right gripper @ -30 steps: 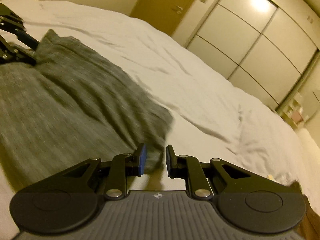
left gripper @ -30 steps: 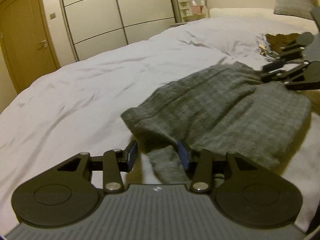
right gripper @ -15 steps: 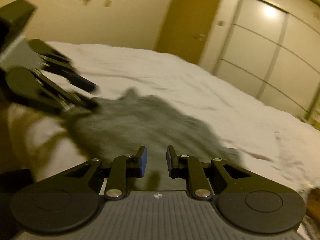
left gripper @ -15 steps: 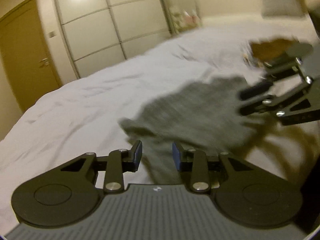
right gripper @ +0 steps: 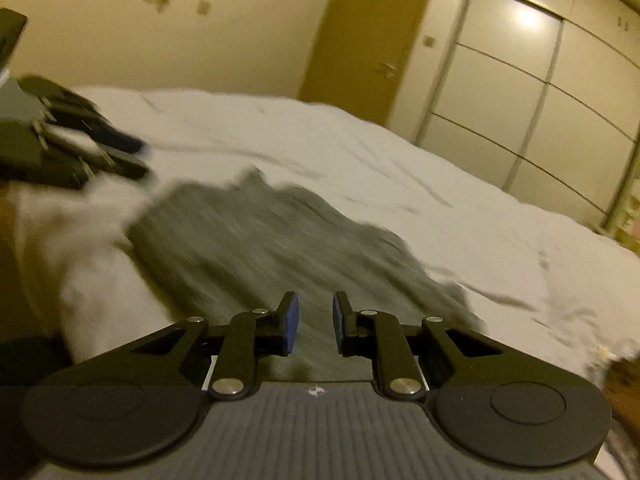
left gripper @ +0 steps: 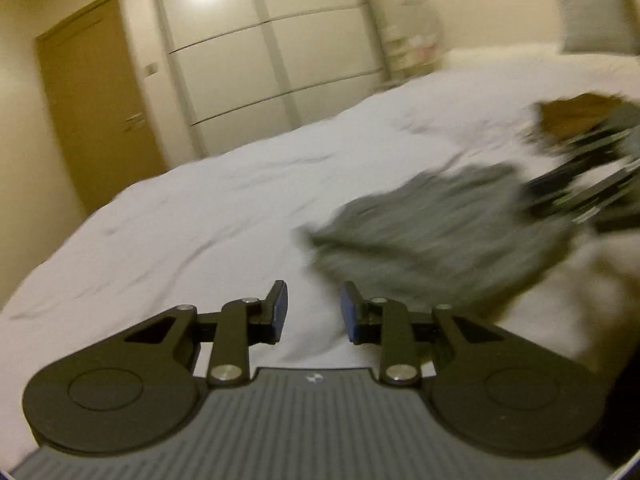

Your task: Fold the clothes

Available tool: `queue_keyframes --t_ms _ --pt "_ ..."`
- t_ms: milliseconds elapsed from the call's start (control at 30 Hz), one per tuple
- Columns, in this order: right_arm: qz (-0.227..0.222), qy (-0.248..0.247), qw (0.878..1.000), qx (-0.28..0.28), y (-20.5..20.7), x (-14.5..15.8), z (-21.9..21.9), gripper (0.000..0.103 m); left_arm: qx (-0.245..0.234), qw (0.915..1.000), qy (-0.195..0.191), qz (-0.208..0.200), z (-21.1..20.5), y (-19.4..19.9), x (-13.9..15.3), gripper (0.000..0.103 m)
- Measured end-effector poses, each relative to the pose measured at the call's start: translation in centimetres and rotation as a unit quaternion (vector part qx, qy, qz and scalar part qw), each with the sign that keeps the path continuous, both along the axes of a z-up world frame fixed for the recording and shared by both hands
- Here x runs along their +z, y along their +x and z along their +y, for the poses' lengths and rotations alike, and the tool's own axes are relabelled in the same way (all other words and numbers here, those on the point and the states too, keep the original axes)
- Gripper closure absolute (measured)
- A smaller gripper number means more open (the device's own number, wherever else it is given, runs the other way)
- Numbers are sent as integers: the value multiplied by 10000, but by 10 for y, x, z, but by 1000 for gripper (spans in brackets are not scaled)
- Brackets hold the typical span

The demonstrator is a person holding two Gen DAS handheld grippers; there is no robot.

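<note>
Claws nearest each lens stand parted and empty: the left claw hangs over bare white sheet, its blue-padded fingers apart with nothing between them, and the right claw hangs over the near edge of the garment, jaws likewise apart and gripping nothing. Just beyond both lies the grey garment, a motion-blurred, rumpled heap on the bed, close to the bed's near edge. In the left wrist view the garment sits ahead and to the right, with the right claw blurred past its far side. In the right wrist view the left claw shows at the left, off the cloth. A brown item lies farther up the bed. Farthest back stand a wooden door and a panelled wardrobe.
</note>
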State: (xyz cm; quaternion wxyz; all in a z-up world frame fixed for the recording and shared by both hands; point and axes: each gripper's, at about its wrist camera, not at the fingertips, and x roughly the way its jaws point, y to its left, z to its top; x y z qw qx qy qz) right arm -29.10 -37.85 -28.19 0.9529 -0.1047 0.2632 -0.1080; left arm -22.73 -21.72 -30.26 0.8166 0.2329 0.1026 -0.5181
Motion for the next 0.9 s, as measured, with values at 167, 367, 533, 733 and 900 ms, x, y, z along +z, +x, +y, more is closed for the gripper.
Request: queue_keyframes --t_ms 167,367,533,733,900 --pt "425 210 9987 168 18 -27 -3 85 26 9990 370 235 -20 13 -40 64" --pt "597 -86 9975 -362 -28 -27 -42 83 43 9986 488 -182 -5 19 -30 66" --pt "517 -929 9943 -35 -56 -11 -15 66 -780 9779 914 -1713 22 -20 -24 62" --pt "920 -1887 9731 943 -29 -42 34 63 -1526 9162 1973 -3136 2 -53 -68 56" --pt "1153 -2687 9493 1157 5 -62 50 75 -1397 8956 2324 -3527 -27 -45 -84 77"
